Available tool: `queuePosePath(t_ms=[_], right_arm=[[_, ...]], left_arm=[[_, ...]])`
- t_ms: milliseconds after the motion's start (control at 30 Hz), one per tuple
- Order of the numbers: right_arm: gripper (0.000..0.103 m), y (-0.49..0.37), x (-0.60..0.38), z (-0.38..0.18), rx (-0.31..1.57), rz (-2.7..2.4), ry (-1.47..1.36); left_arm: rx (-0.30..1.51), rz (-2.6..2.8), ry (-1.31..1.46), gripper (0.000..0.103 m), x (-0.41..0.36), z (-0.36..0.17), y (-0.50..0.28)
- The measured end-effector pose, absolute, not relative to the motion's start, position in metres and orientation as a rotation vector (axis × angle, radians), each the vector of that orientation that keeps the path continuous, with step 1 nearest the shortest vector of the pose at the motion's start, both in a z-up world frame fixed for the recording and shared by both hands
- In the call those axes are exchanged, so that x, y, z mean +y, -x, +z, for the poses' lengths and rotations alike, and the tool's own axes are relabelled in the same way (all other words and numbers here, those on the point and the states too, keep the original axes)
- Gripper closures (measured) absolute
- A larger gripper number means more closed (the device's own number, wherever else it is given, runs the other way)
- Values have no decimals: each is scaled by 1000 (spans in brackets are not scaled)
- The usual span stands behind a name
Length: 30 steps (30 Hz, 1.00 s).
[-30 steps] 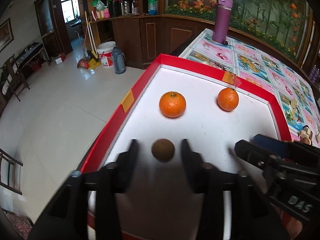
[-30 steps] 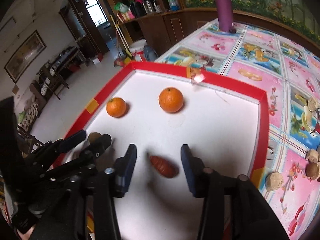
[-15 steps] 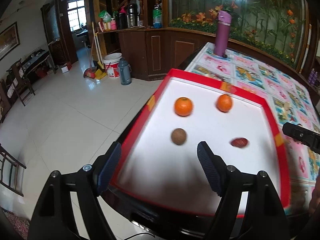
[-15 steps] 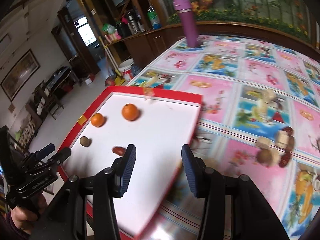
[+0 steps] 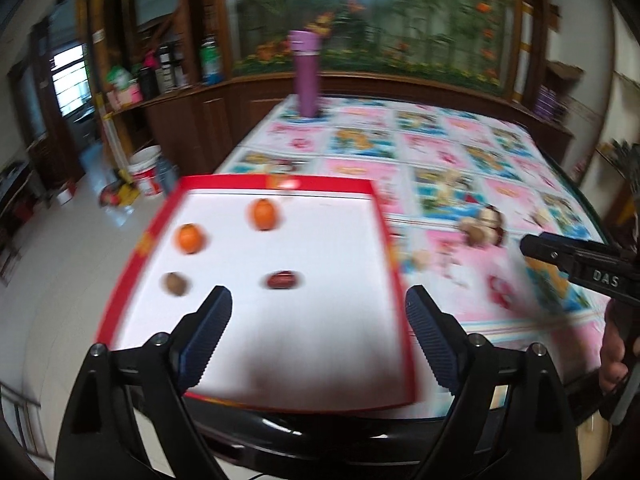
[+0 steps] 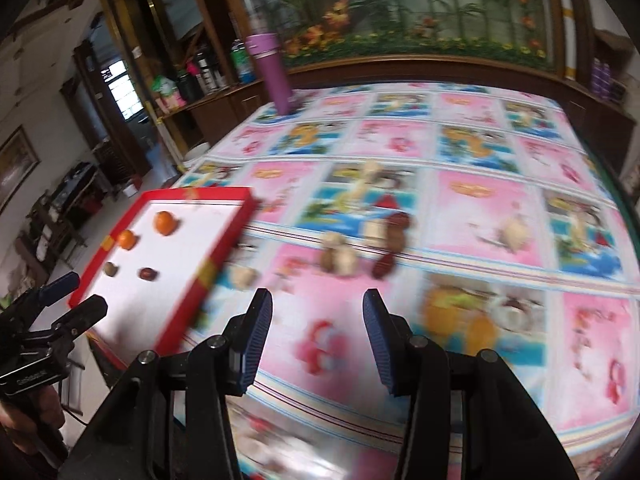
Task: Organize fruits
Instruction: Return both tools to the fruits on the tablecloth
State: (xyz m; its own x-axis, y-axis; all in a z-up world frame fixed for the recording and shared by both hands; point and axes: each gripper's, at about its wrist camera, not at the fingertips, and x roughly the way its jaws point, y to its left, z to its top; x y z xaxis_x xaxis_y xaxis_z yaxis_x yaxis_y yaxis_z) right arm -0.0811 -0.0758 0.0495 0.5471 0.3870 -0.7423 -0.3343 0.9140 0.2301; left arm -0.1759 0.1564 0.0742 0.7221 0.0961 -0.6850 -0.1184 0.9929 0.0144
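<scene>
Big picture first: the table with its bright patterned cloth (image 6: 472, 200) fills the room's middle, and at its near-left corner sits the red-rimmed white tray (image 5: 380, 216), which already holds four pieces in two tidy rows. Two oranges are at the back, one nearer the left rim (image 5: 190, 239) and one further in (image 5: 263, 214); in front of them lie a small brown round fruit (image 5: 175, 283) and a dark red date-like fruit (image 5: 282, 280), all well apart from each other. So the sorting looks roughly half done, because out on the cloth a loose cluster of small fruits (image 6: 360, 244) waits: pale lumps, brown rounds and a couple of dark red ones, though the blur makes their exact count hard to call. Now the tools. The left gripper (image 5: 318, 318) hangs over the tray's near edge, jaws opening wide with nothing between them. The right gripper (image 6: 318, 322) points at the bare cloth short of that cluster, jaws parted at a middling gap and empty. What's left, I'd judge, is carrying those strays across to the tray.
</scene>
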Motion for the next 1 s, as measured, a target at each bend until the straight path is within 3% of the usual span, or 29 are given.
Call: queuePosePath(t_ms=[333,767,900,1000], right_arm=[[56,81,-125,27,955,389,-121],[57,26,-99,7,993,385,-126],[75,13,-89,-3,1023,381,-106],[78,6,-84,-5,1031,382,-92]], left_arm=[[861,-25,-37,14,86,47,162],[861,-18,-18,14,87,55,129],[865,-28,-34,14,82,53,119],[874,-30,-45,14,80,51,111]])
